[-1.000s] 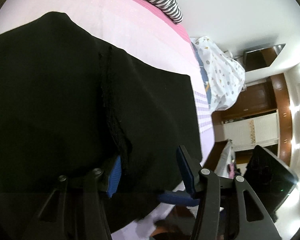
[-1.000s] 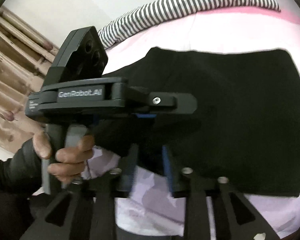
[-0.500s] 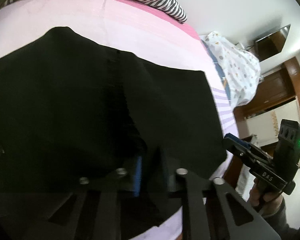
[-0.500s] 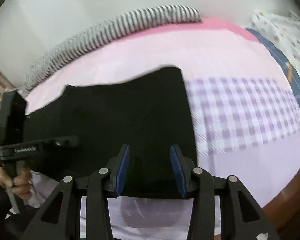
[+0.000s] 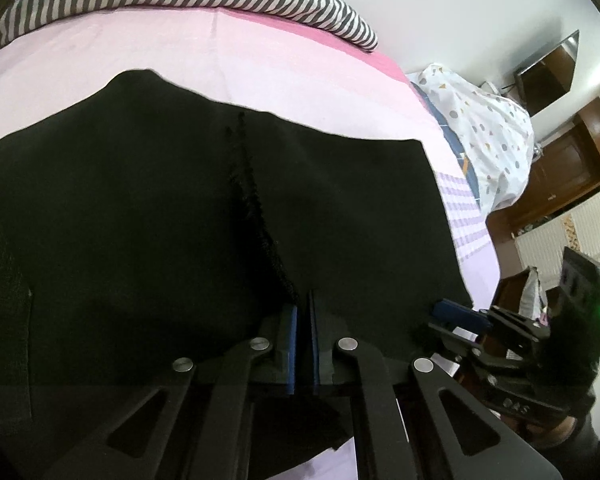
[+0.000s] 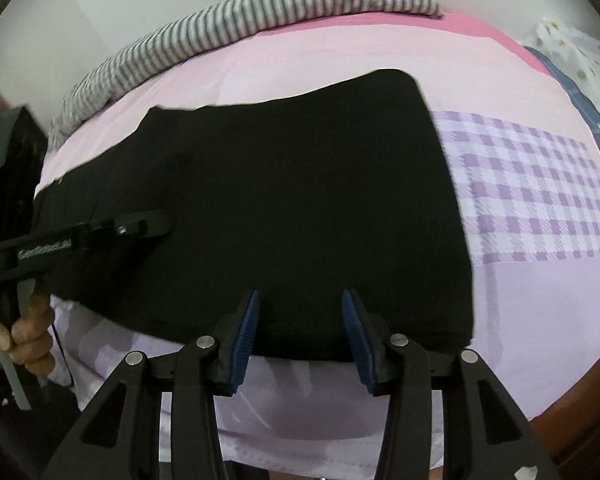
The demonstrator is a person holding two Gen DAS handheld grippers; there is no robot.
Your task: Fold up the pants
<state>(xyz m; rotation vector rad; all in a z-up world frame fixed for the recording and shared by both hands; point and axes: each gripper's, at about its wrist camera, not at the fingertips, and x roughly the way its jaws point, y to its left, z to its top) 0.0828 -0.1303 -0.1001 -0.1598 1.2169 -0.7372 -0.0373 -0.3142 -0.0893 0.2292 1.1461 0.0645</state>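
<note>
While left gripper (image 5: 302,344) fingers pinch pants (image 5: 180,240) near edge, right gripper (image 6: 300,336) fingers spread, straddling hem.

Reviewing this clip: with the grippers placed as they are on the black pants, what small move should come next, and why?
Probably the right gripper should close on the near edge of the black pants. Its pads are open and straddle that edge, while the left gripper looks shut on the same edge further along. With both ends pinched, the near edge could be lifted over the pink bed sheet for a fold.
</note>
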